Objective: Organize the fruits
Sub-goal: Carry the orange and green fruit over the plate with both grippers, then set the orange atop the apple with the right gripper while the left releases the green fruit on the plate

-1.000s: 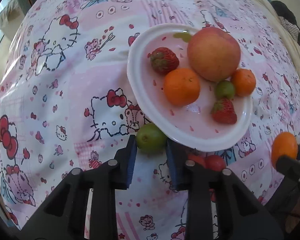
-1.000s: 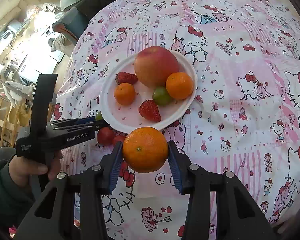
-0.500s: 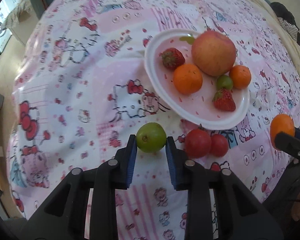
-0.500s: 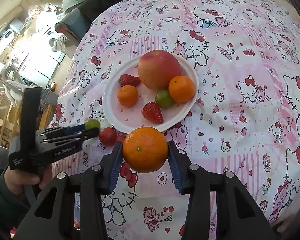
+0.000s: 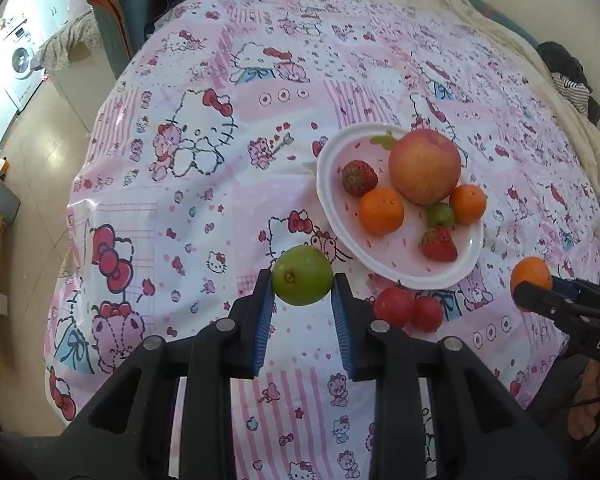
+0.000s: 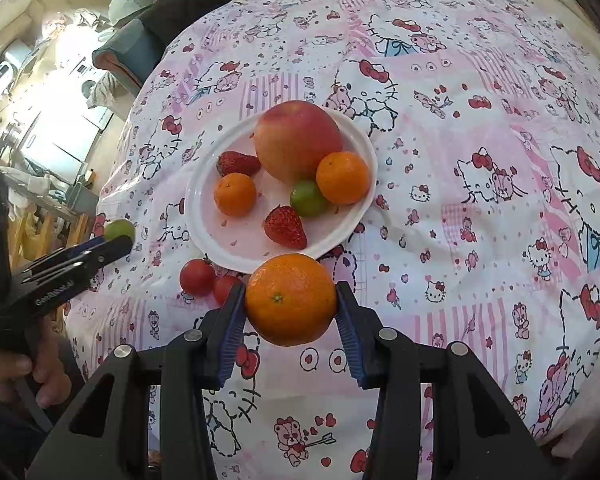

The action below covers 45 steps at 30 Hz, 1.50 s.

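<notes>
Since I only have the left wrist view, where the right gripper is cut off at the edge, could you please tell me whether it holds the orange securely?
Observer: Yes; in the right wrist view the orange sits squarely between both jaws of the right gripper, pressed on either side.
Operator: Thank you. Can my own gripper be seen from there?
Observer: Yes; the left gripper shows side-on, with the green fruit at its tip and a hand around its handle.
</notes>
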Each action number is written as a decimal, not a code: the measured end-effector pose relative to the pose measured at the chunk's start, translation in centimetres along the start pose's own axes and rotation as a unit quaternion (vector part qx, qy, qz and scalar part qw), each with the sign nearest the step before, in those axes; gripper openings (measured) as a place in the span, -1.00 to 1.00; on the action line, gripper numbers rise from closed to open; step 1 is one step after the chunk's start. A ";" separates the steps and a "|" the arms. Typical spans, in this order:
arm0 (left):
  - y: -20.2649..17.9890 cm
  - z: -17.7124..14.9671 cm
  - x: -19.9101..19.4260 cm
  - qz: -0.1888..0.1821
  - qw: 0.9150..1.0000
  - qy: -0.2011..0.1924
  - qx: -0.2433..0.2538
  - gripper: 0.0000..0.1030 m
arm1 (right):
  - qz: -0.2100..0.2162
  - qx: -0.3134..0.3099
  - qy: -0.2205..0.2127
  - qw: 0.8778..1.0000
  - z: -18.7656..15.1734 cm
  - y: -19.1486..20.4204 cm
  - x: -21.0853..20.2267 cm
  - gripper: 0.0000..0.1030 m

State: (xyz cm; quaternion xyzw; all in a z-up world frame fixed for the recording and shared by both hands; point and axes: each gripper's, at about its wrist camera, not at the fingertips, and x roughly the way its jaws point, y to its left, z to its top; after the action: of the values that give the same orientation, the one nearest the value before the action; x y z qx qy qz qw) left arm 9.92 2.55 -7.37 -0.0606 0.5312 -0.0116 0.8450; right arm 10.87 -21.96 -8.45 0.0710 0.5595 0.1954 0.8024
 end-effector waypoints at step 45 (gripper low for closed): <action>-6.1 11.2 11.0 -0.040 0.993 0.065 0.091 -0.49 | 0.058 0.019 -0.007 0.998 14.6 -1.4 6.6 -0.10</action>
State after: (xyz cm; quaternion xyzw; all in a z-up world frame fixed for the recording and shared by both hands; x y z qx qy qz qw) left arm 25.00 -3.43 -11.73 -0.0038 0.5785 -0.0978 0.8098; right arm 26.66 -19.13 -9.33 0.1197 0.5527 0.2309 0.7918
